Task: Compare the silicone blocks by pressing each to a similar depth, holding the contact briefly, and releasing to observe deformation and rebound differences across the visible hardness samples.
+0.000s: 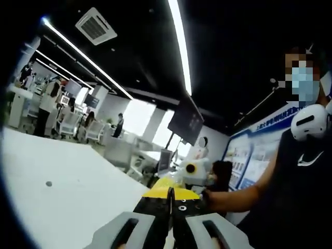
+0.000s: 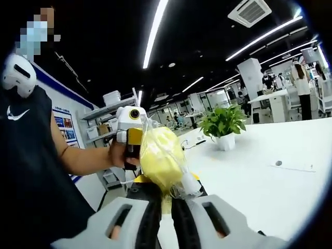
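Silicone block, yellow and wrapped in clear plastic, sits pinched between right gripper jaws, lifted off the white table, likely for a squeeze test in air. Left gripper jaws nearly closed, nothing visibly between them; its yellow-and-white body shows just behind the block, held in a hand. Potted plant farther back.

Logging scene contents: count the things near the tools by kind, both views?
Yellow block in clear wrap, held in the right tool: 1
Potted plant: 1
White table: 1
Left tool, shut: 1
Total: 5, tools included
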`<state>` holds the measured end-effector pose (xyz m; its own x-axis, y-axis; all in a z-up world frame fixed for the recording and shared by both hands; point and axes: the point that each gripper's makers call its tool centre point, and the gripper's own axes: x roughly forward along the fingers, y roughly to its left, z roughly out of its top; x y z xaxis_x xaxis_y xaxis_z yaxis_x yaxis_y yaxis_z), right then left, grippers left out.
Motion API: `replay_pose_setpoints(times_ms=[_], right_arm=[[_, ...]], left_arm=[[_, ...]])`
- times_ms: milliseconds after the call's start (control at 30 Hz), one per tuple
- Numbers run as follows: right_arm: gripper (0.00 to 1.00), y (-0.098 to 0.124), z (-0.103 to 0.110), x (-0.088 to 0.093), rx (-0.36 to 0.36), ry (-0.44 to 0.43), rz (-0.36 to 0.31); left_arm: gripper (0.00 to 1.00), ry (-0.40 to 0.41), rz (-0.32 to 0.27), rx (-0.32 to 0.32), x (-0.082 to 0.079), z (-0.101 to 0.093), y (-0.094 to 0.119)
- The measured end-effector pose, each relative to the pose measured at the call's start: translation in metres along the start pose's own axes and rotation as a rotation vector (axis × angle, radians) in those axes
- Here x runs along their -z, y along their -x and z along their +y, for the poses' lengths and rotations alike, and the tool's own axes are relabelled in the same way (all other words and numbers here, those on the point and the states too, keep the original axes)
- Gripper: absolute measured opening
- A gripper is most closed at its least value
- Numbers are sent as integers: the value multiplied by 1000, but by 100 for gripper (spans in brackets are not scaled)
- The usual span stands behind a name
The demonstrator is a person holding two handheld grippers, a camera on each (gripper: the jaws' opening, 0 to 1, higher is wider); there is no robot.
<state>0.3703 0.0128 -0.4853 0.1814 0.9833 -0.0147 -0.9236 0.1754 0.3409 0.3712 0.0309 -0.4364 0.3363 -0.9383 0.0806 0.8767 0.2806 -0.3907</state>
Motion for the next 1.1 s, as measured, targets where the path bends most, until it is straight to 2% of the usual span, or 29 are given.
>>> replay_pose_setpoints(times_ms=[300, 400, 433, 500, 733, 900, 967, 1100], right_arm=[[1, 1, 3, 1, 4, -10, 29], [1, 1, 4, 1, 4, -16, 34], [1, 1, 4, 1, 5, -14, 36], [1, 0, 5, 2, 5, -24, 43], [1, -2, 7, 3, 0, -65, 48], [1, -5, 11, 5, -5, -62, 53], [1, -4, 12, 5, -1, -64, 49], [1, -4, 11, 10, -6, -63, 55]], left_arm=[[0, -10, -4, -1, 2, -2, 1], [0, 52, -1, -2, 2, -3, 1], [0, 50, -1, -2, 2, -3, 1], [0, -8, 2, -1, 2, -2, 2], [0, -25, 1, -10, 2, -6, 3], [0, 4, 8, -3, 2, -3, 6], [0, -38, 3, -7, 2, -6, 5], [0, -47, 28, -6, 6, -4, 8]])
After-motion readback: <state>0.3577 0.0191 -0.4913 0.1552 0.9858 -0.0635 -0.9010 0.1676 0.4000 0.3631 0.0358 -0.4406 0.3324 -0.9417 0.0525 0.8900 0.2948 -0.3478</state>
